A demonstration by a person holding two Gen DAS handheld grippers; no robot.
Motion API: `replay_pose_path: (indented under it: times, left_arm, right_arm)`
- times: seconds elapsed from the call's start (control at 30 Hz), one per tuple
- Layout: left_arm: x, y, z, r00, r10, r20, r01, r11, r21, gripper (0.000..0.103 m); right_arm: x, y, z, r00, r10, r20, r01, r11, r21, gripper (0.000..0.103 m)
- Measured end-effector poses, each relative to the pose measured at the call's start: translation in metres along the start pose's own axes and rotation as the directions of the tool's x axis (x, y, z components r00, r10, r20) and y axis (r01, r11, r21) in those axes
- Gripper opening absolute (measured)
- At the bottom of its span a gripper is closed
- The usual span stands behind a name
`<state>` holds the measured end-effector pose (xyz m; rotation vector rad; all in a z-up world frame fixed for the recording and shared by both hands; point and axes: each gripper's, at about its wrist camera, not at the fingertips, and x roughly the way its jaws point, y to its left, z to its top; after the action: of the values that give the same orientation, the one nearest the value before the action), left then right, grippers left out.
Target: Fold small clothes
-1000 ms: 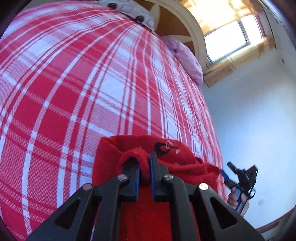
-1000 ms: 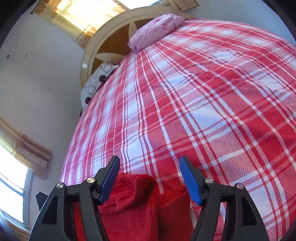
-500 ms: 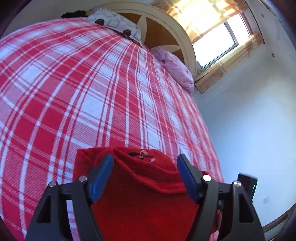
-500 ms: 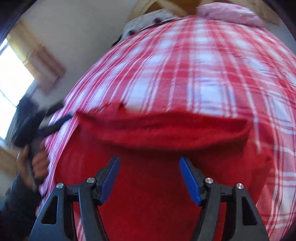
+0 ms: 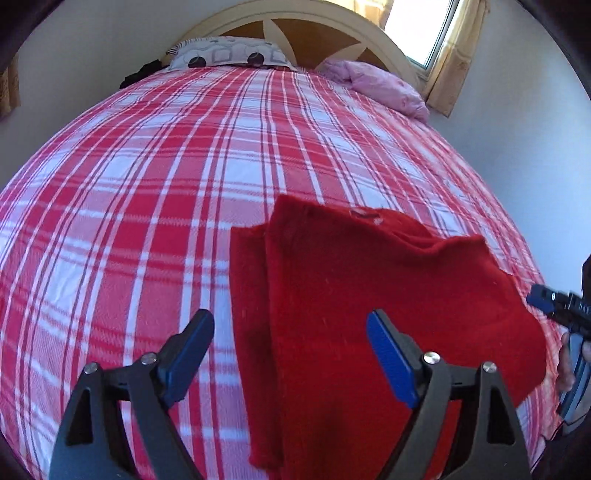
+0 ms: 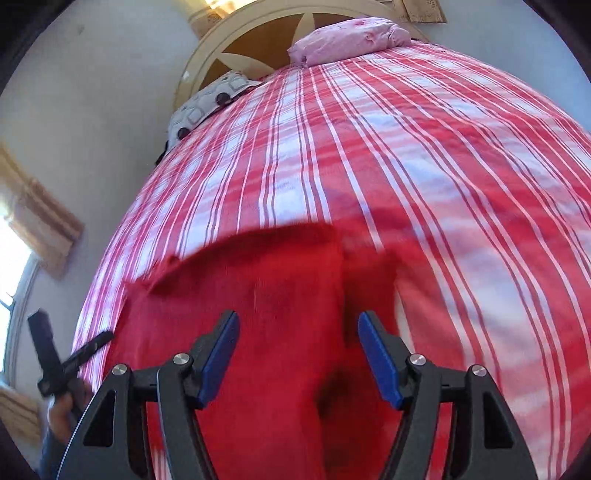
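A red knit garment [image 5: 369, 302] lies folded on the red-and-white plaid bed [image 5: 147, 177], near its front edge. My left gripper [image 5: 291, 350] is open and empty, its blue pads spread above the garment's left part. My right gripper [image 6: 297, 354] is open and empty over the same garment [image 6: 266, 317]. In the left wrist view the right gripper [image 5: 554, 306] shows at the garment's right edge. In the right wrist view the left gripper [image 6: 62, 362] shows at the garment's left side.
A grey patterned pillow [image 5: 225, 55] and a pink pillow [image 5: 384, 85] lie at the round wooden headboard [image 5: 314, 33]. A window with curtains [image 5: 439, 40] is at the back right. White walls flank the bed.
My left gripper was shut on the garment's edge a second ago; it has let go, opened and pulled back. The garment now lies flatter. My right gripper stayed open and swung over the garment.
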<state>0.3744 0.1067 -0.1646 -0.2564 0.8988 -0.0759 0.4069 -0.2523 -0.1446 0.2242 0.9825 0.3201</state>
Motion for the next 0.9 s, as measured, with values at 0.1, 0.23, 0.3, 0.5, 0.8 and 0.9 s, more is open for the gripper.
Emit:
replay_pose_path:
  times: [0.1, 0.23, 0.3, 0.5, 0.8, 0.9]
  left_arm:
    - [-0.021, -0.006, -0.020, 0.999, 0.022, 0.039, -0.023, 0.999, 0.041, 0.087]
    - [-0.037, -0.007, -0.047, 0.998, 0.039, 0.050, -0.043, 0.997, 0.066, 0.091]
    - [-0.036, -0.005, -0.056, 0.999, 0.034, 0.034, -0.036, 0.997, 0.063, 0.091]
    - [-0.025, 0.002, -0.066, 0.998, 0.061, 0.008, -0.061, 0.998, 0.024, 0.091]
    - [-0.023, 0.010, -0.081, 0.999, 0.039, 0.025, -0.040, 0.999, 0.026, 0.093]
    - [-0.025, 0.009, -0.085, 0.998, 0.048, 0.046, -0.049, 0.998, 0.033, 0.093]
  right_arm:
    - [-0.027, -0.017, -0.032, 1.000, -0.023, 0.003, 0.024, 0.999, -0.027, 0.067]
    - [-0.044, -0.024, -0.065, 0.999, 0.032, -0.024, -0.033, 0.999, -0.032, 0.056]
    - [-0.039, -0.022, -0.070, 0.997, 0.071, -0.040, -0.072, 0.997, -0.031, 0.042]
    - [-0.034, -0.023, -0.089, 0.996, 0.072, -0.056, -0.072, 0.997, -0.012, 0.004]
    - [-0.040, -0.042, -0.117, 0.996, 0.048, -0.070, -0.047, 0.999, 0.014, 0.003]
    - [-0.046, -0.026, -0.125, 0.996, 0.036, -0.080, -0.041, 0.998, -0.057, 0.004]
